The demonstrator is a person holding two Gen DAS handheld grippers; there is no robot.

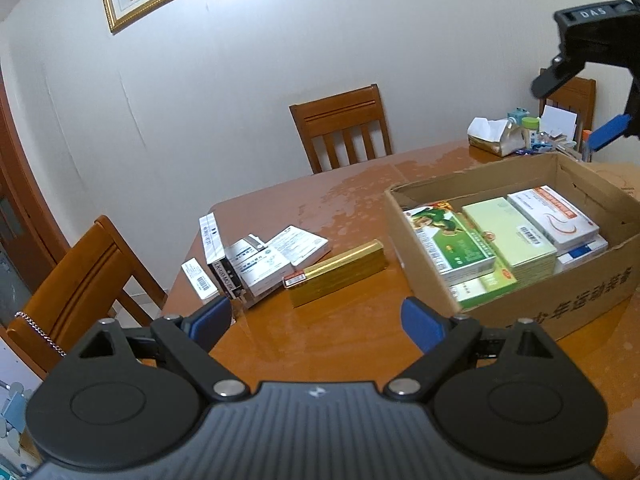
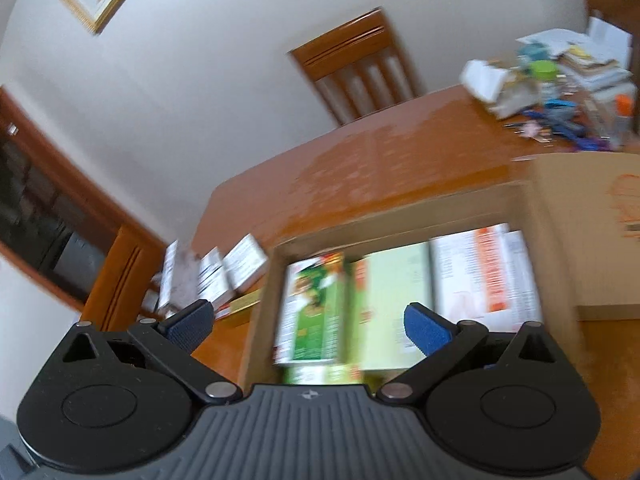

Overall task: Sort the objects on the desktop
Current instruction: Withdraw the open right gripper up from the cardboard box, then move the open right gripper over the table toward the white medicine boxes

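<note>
Over at the left end of the wooden table (image 1: 352, 208), a small heap of white medicine boxes (image 1: 256, 258) lies jumbled together, one standing on edge, and a long gold box (image 1: 338, 272) rests just beside them on the tabletop. The left gripper (image 1: 318, 320) hangs above the near table edge with its blue-padded fingers spread wide and nothing between them, pointing toward the gold box. To the right stands an open cardboard carton (image 1: 560, 300), packed with flat boxes: a green printed one (image 1: 448, 240), a pale green one (image 1: 508, 232) and a white-and-orange one (image 1: 554, 214) side by side. The right gripper (image 2: 308, 324) is poised above that carton, its fingers likewise spread and empty; its own view is blurred. Beyond the carton, clutter (image 1: 520, 136) crowds the far corner of the table.
</note>
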